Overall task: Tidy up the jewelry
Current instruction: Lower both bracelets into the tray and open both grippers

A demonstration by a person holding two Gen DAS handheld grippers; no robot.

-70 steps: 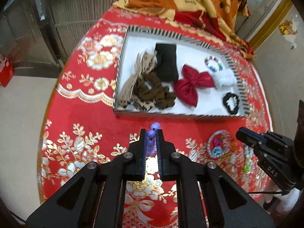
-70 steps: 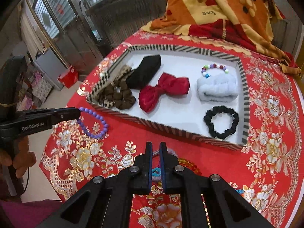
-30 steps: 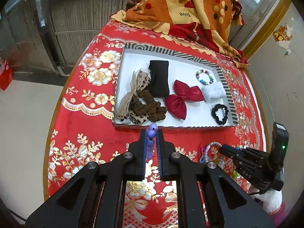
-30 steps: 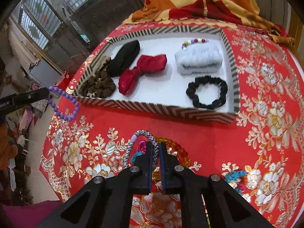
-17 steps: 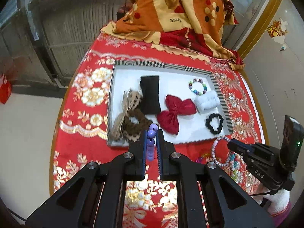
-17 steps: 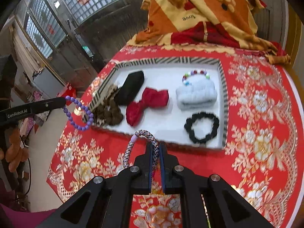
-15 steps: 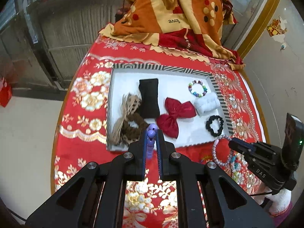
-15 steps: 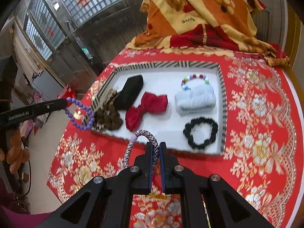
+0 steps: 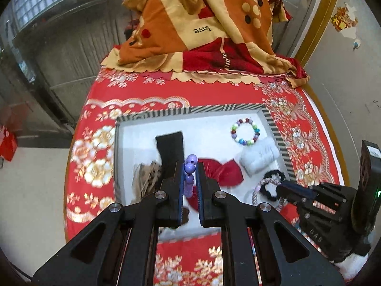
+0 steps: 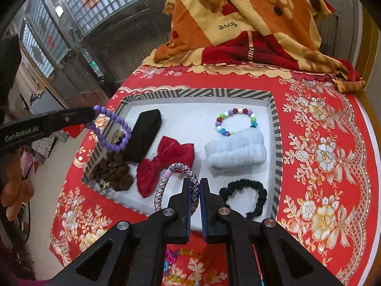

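My left gripper is shut on a purple bead bracelet, held above the left part of the white tray. From the right wrist view that bracelet hangs as a loop over the tray's left edge. My right gripper is shut on a braided rope bracelet above the tray's near side, by the red bow. The left wrist view shows this rope bracelet hanging from the right gripper's tip.
Inside the striped-rim tray lie a multicoloured bead bracelet, a white fluffy band, a black scrunchie, a black pouch and brown scrunchies. An orange blanket is heaped at the table's far end.
Both grippers have lifted their bracelets off the red cloth and carried them forward over the tray. The tray now looms larger in both views.
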